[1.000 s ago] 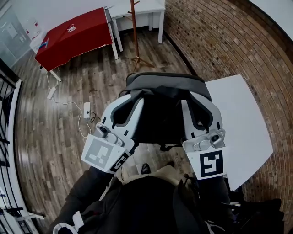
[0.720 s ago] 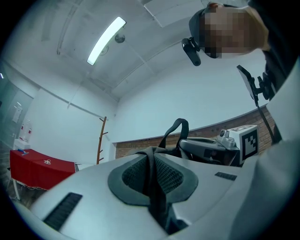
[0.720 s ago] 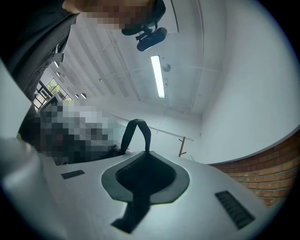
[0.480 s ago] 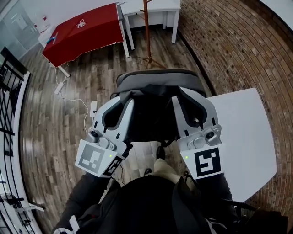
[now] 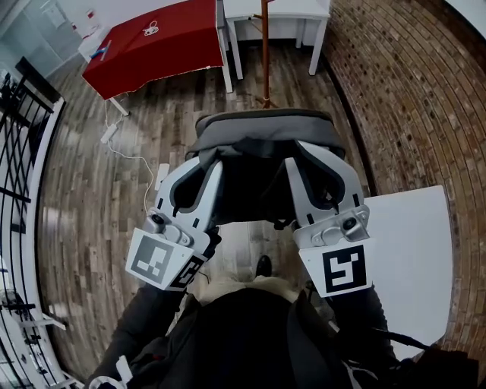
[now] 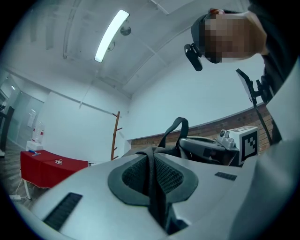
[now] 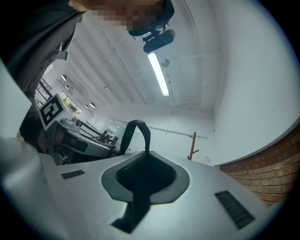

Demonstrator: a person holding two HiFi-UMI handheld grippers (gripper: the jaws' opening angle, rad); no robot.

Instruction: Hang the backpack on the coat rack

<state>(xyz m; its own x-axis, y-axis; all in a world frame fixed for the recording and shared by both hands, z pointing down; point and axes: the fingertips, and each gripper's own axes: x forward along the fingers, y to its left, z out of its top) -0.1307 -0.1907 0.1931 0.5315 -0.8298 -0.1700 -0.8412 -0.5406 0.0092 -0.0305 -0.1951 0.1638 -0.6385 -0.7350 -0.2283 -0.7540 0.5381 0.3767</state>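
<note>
Left gripper (image 6: 152,164): we are clenching it on the left strap (image 6: 157,199) of the backpack; the black webbing is running down the seam between the closed jaws.
Right gripper (image 7: 143,161): we are gripping the right strap (image 7: 137,204) the same way, with the jaws pressed onto dark webbing.
Backpack (image 5: 262,131): it is hanging off the floor between the two grippers at 12 o'clock, just ahead of our body, with its grey top facing up. Its carry loop (image 6: 176,127) is standing up above the jaws.
White table (image 5: 414,251): it is sitting at 3 o'clock, near our right elbow and apart from the backpack.
Floor (image 5: 99,228): wood planks are showing under us, and a white cable (image 5: 137,159) is trailing across them at 10 o'clock.
Coat rack (image 5: 264,53): the brown pole is standing upright at 12 o'clock, beyond the backpack and well apart from it — nothing is touching it.
Red table (image 5: 156,42): it is standing at 11 o'clock, far off, left of the coat rack.
Far white table (image 5: 281,9): it is standing right behind the coat rack.
Brick wall (image 5: 410,91): it is curving along from 1 to 3 o'clock.
</note>
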